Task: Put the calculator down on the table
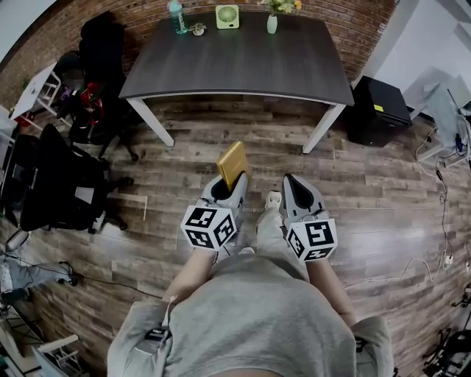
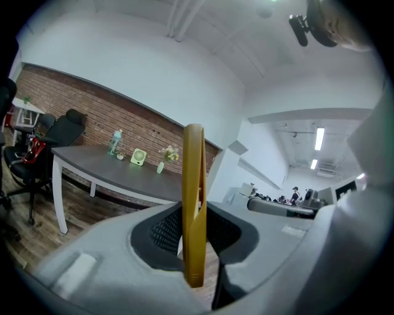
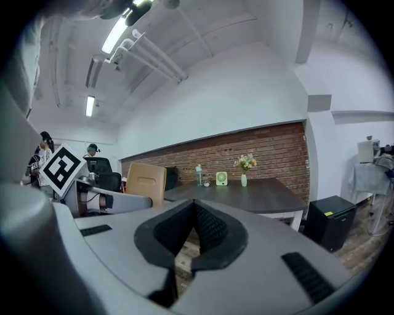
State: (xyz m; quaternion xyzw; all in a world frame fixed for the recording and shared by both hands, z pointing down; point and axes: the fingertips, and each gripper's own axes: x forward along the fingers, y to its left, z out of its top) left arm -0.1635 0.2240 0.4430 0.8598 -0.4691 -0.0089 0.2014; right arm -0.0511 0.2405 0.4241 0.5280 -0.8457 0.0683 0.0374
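1. Between the jaws of your left hand-held gripper [image 1: 232, 182] stands the calculator [image 1: 233, 163]. The gripper is clenched on its lower part, and the dark pads press it from both sides.
2. You hold the calculator upright on its edge. In the left gripper view you see only its thin yellow side, which rises above the jaws.
3. The calculator is in the air over the wooden floor [image 1: 184, 154], in front of the near edge of the desk [image 1: 243, 66]. It is not yet on the desk.
4. Your right hand-held gripper [image 1: 292, 181] is near the left one, on its right side. Its jaws are closed together and nothing is between them.
5. Both grippers point toward the desk.
6. At the far edge of the desk, by the brick wall, stand a bottle [image 1: 176, 16], a small green fan [image 1: 227, 16] and a vase with flowers [image 1: 272, 23].
7. At your left side are black office chairs [image 1: 51, 184]. A black box [image 1: 379, 110] stands on the floor just beside the right end of the desk.
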